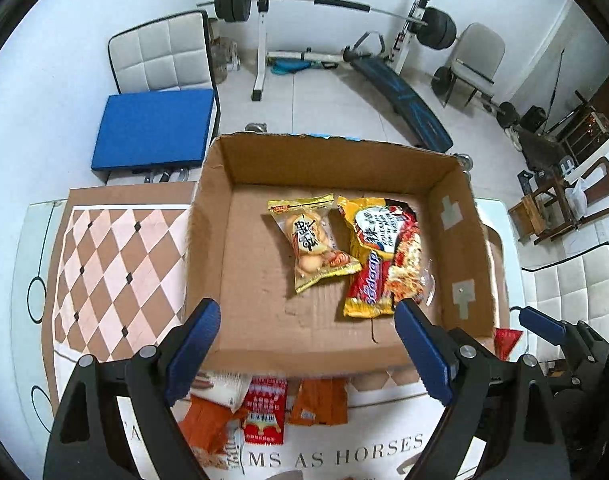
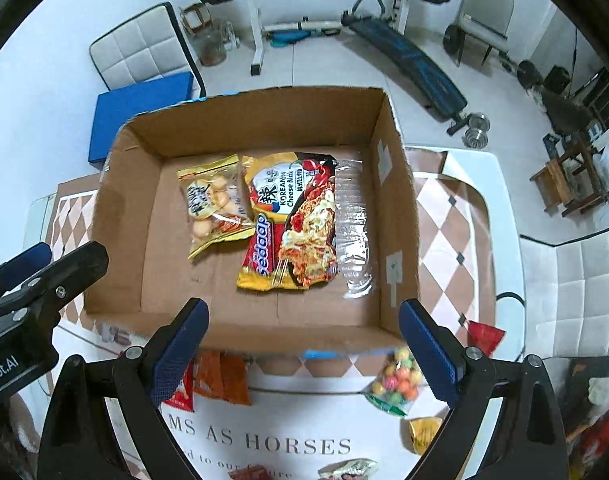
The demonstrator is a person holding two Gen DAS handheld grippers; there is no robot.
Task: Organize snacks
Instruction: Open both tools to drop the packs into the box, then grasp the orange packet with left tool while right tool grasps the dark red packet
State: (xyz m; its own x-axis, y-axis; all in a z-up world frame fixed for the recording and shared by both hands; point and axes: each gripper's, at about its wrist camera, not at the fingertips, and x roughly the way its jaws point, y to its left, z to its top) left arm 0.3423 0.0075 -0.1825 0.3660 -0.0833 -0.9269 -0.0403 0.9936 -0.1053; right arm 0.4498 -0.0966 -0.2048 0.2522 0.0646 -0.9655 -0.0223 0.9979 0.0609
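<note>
Inside the open brown cardboard box [image 2: 260, 240] at the bench's far edge: glossy yellow-and-red Sedaap noodle packet [image 2: 292, 220], yellow see-through biscuit bag [image 2: 214, 208] touching its left side. Left tongs [image 1: 306, 350] and right tongs [image 2: 300, 348] both released, empty, above the box's near wall.

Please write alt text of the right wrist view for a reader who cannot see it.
An open cardboard box holds a noodle packet, a biscuit bag and a clear plastic pack. The open, empty right gripper hovers above its near edge; more snacks lie on the table in front.
</note>
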